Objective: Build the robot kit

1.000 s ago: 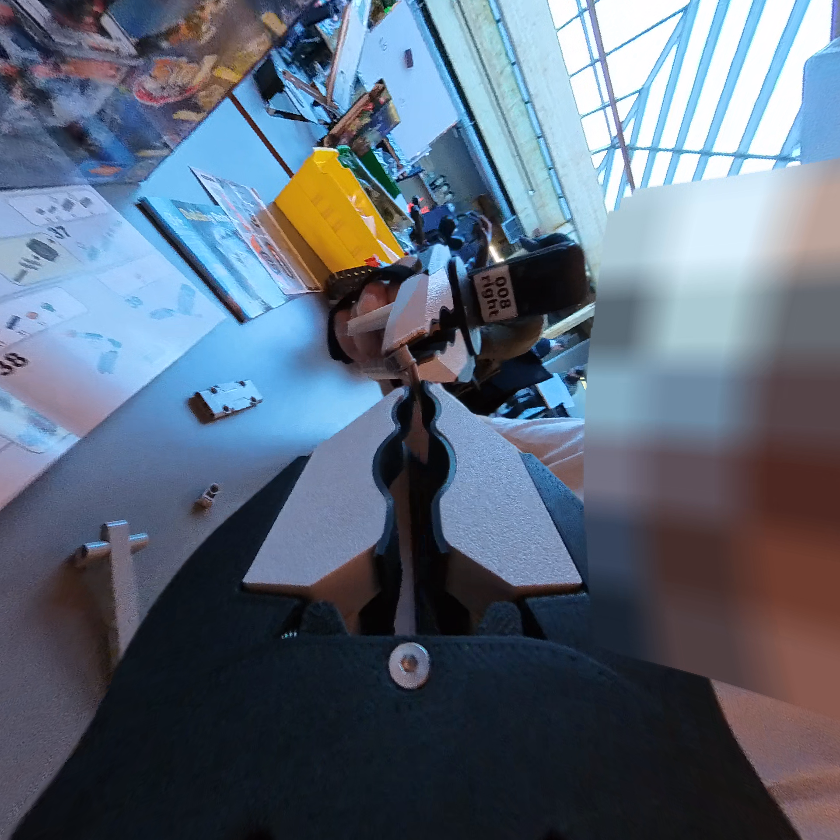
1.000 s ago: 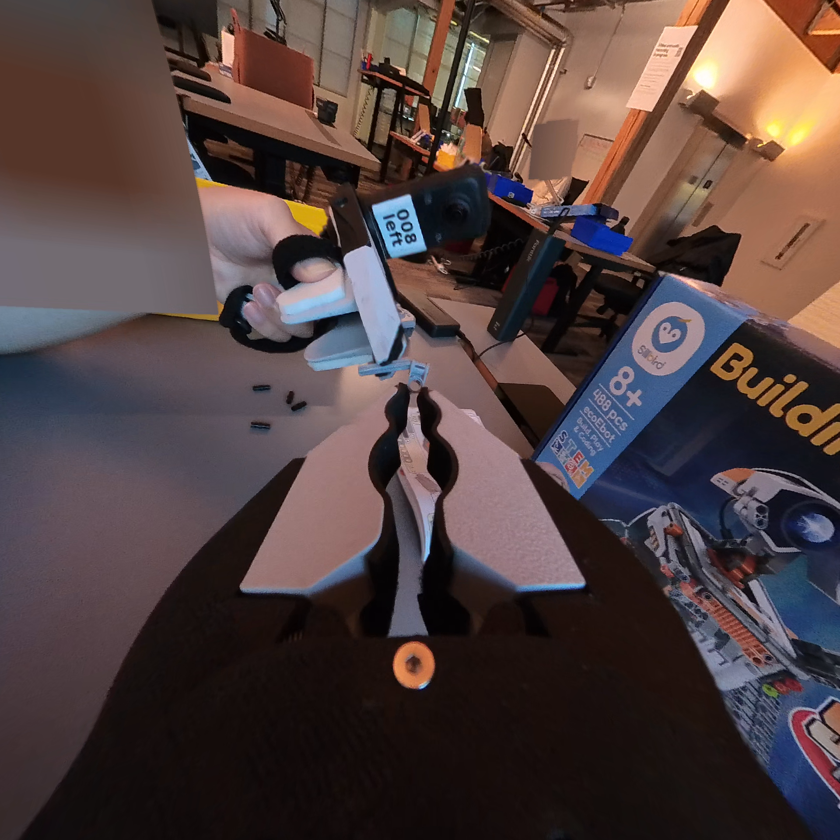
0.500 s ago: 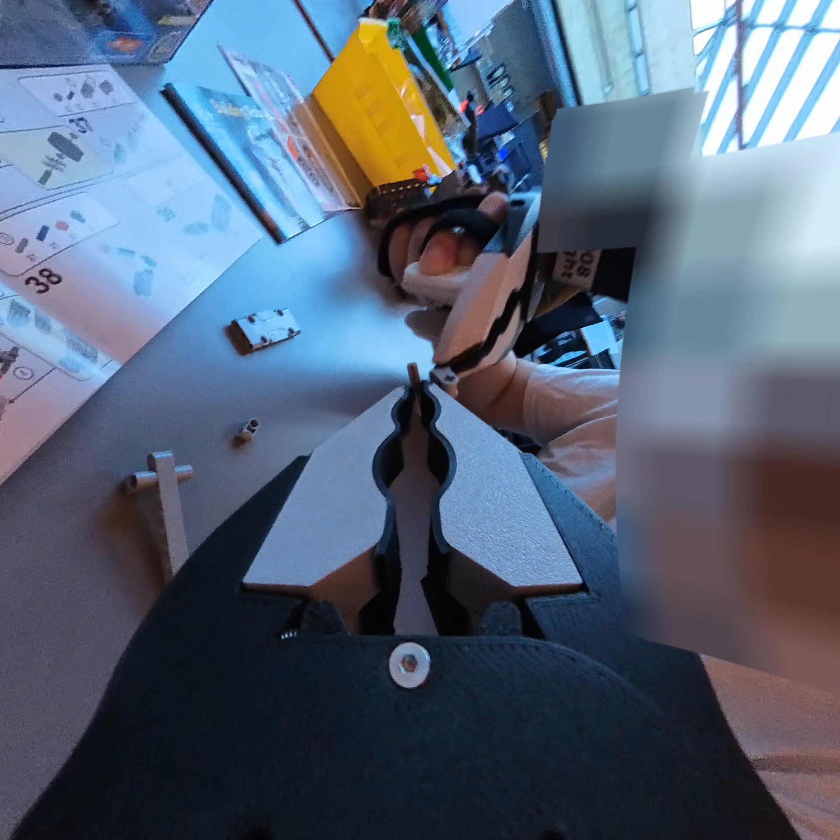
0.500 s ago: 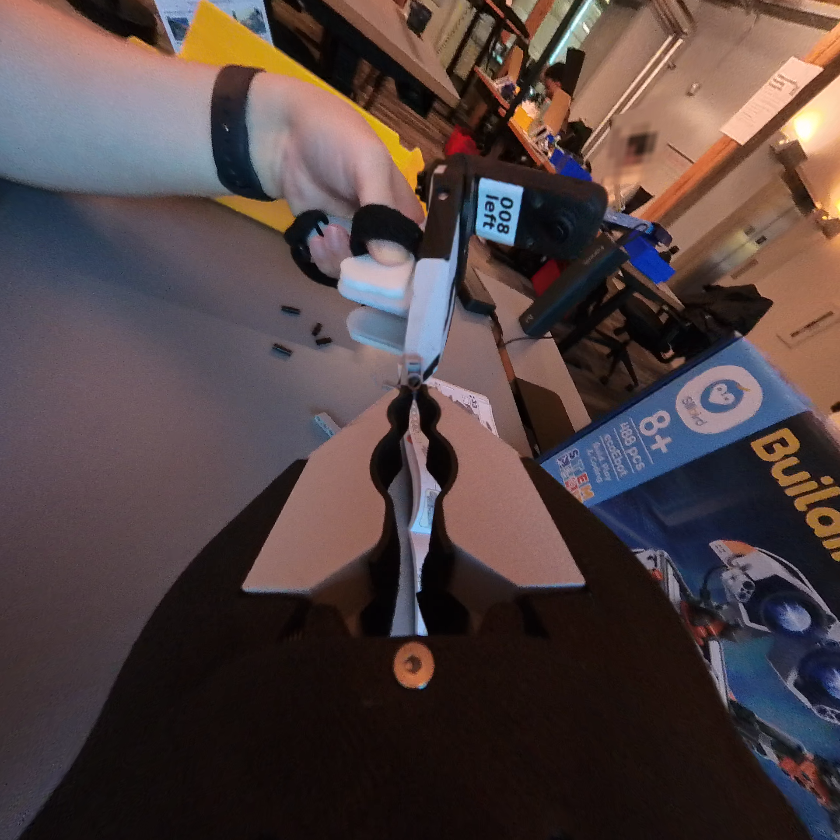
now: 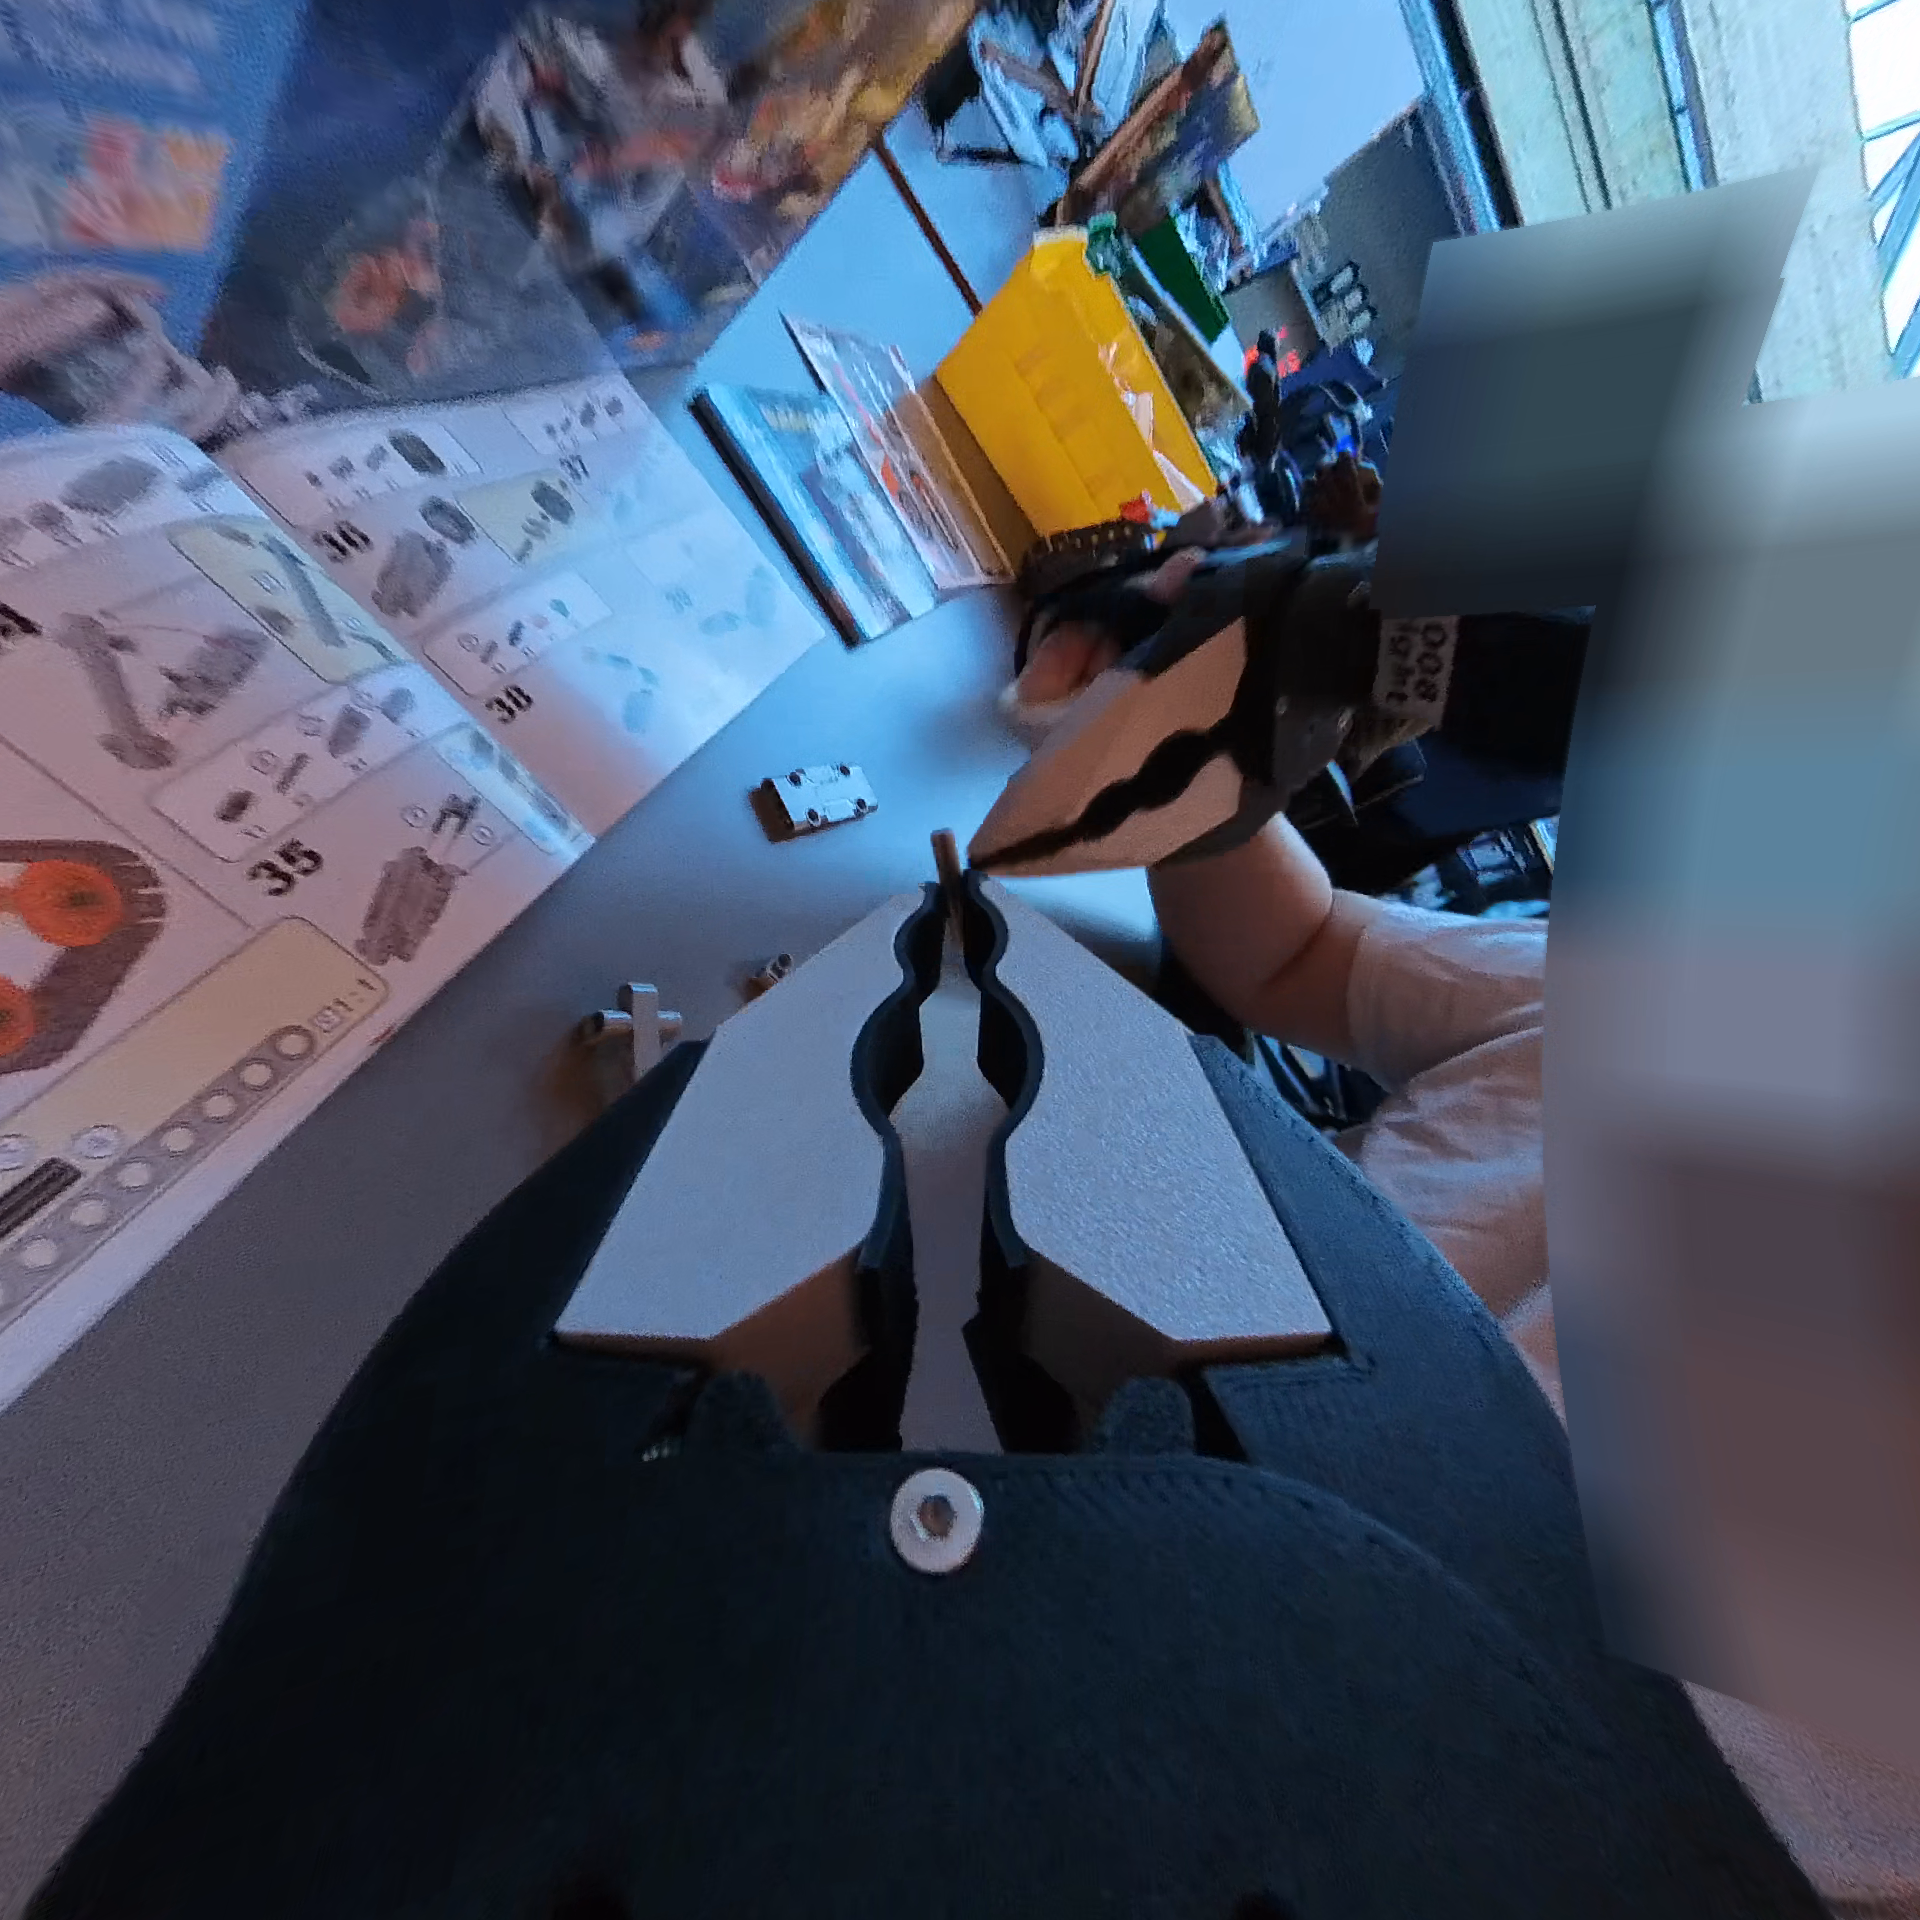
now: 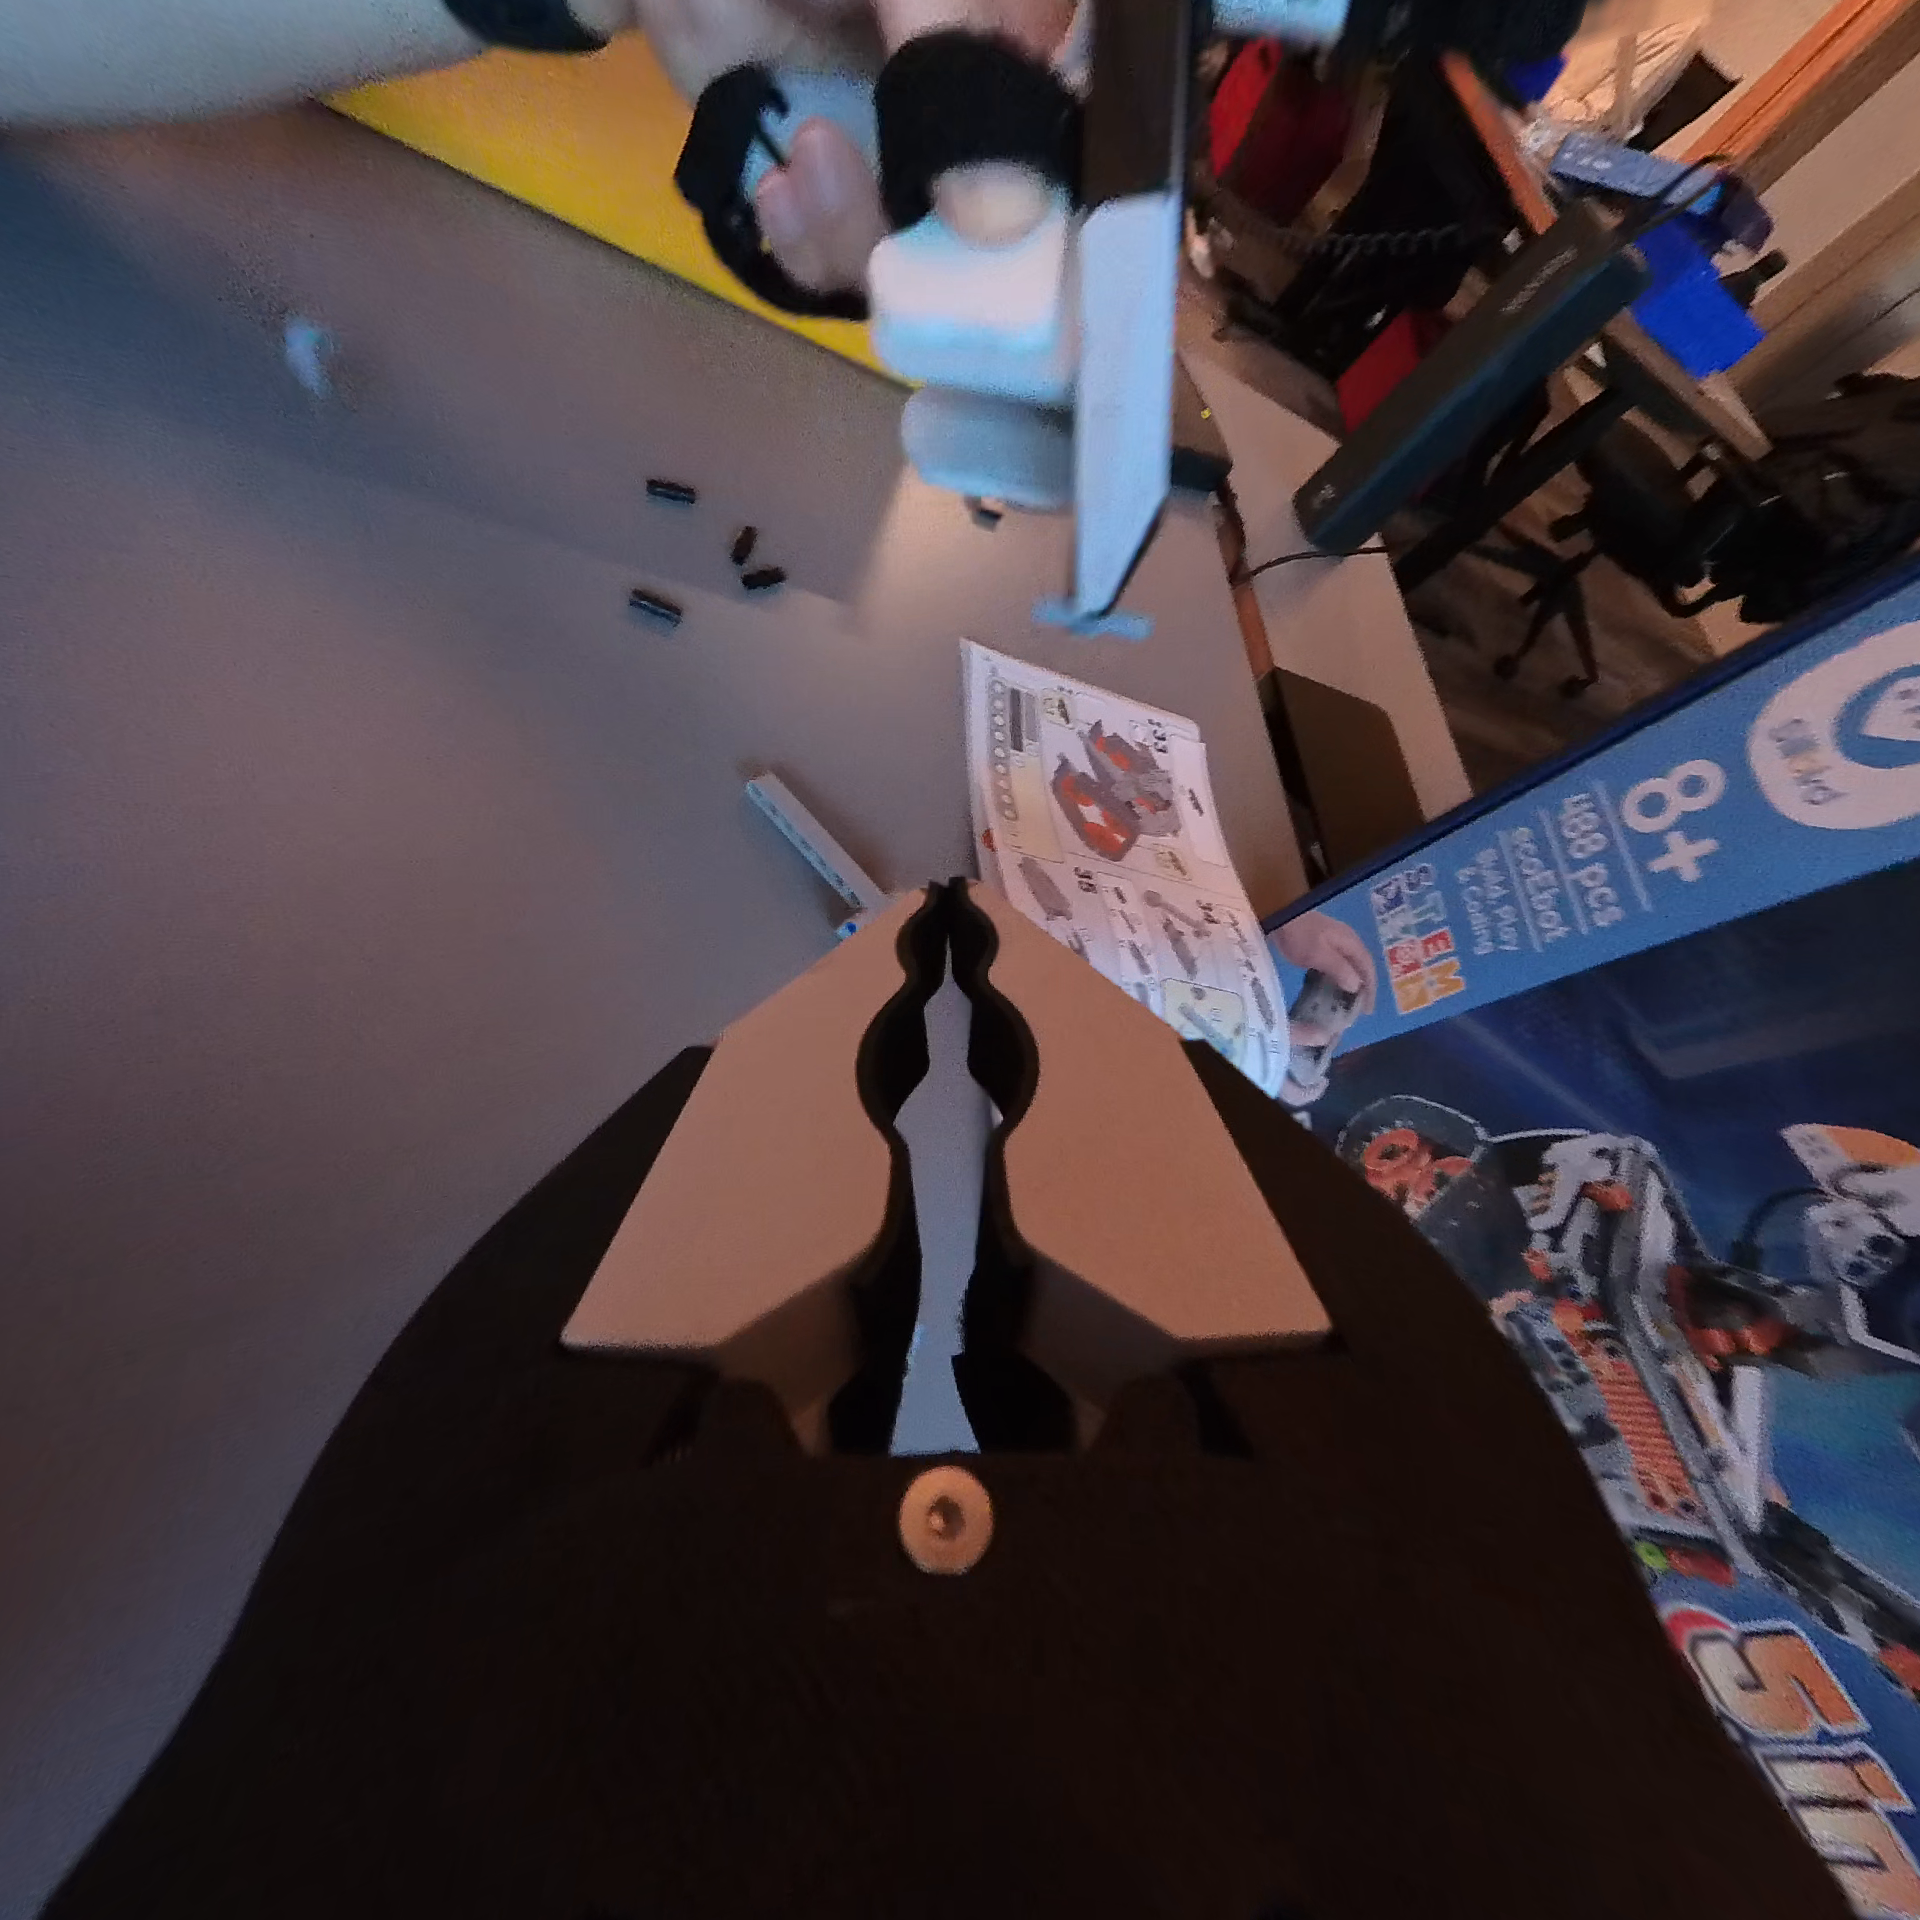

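Note:
My left gripper (image 5: 948, 883) is shut on a small grey building-kit piece (image 5: 943, 850) that sticks out past its tips. The same piece shows in the right wrist view (image 6: 1091, 620), at the tip of the left gripper (image 6: 1117, 416) held above the table. My right gripper (image 6: 951, 891) is shut, with nothing visible between its tips. In the left wrist view it (image 5: 1122, 790) points at the held piece from the right, tip close beside it. The right wrist view shows a gap between the two.
On the grey table lie a flat grey plate piece (image 5: 816, 802), a cross-shaped piece (image 5: 636, 1023), a small connector (image 5: 771, 971), several black pins (image 6: 665, 603) and a grey beam (image 6: 805, 836). Instruction sheets (image 5: 260, 779), booklets (image 5: 852, 499), a yellow bin (image 5: 1081, 405) and a blue kit box (image 6: 1610, 1143) surround them. Across from one pair of fingers to the other is roughly 6 cm.
The two grippers' tips met at the small piece before. Now the right gripper has drawn back and lower, and the left gripper keeps the piece. Both views have swung.

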